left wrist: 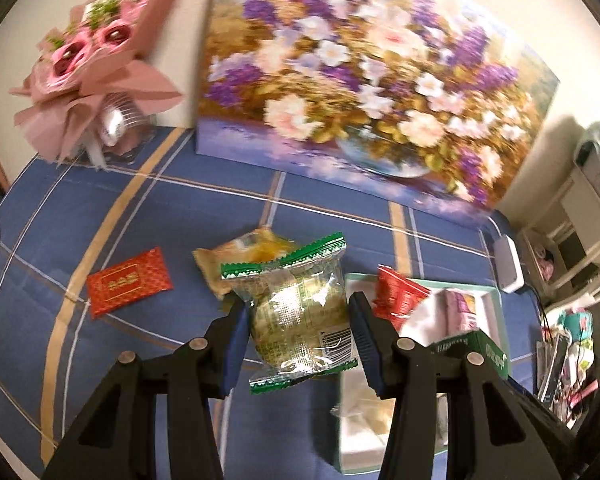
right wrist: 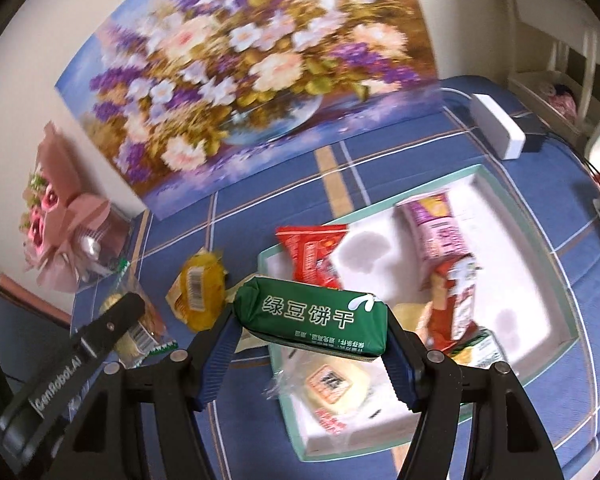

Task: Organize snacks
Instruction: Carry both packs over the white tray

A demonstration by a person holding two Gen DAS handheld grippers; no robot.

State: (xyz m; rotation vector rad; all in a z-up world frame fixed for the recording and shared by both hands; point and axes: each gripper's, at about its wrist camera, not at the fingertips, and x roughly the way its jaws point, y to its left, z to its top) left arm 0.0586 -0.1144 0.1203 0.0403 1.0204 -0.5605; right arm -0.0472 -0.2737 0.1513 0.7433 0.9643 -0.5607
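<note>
My left gripper (left wrist: 298, 320) is shut on a clear snack packet with green edges (left wrist: 296, 312), held above the blue cloth left of the white tray (left wrist: 496, 300). My right gripper (right wrist: 312, 320) is shut on a green biscuit pack (right wrist: 312, 318), held over the tray's (right wrist: 500, 248) near left corner. The tray holds a red packet (right wrist: 312, 252), a pink packet (right wrist: 436, 228), a red-and-white packet (right wrist: 454, 304) and a pale wrapped cake (right wrist: 332, 384). A yellow snack (right wrist: 200, 292) and a red packet (left wrist: 128, 282) lie on the cloth. The left gripper's arm (right wrist: 76, 348) shows in the right wrist view.
A large flower painting (left wrist: 360, 80) leans on the wall behind the cloth. A pink bouquet (left wrist: 96, 76) stands at the back left. A white box (right wrist: 498, 130) sits at the back right. Shelves and clutter (left wrist: 572, 280) lie beyond the right edge.
</note>
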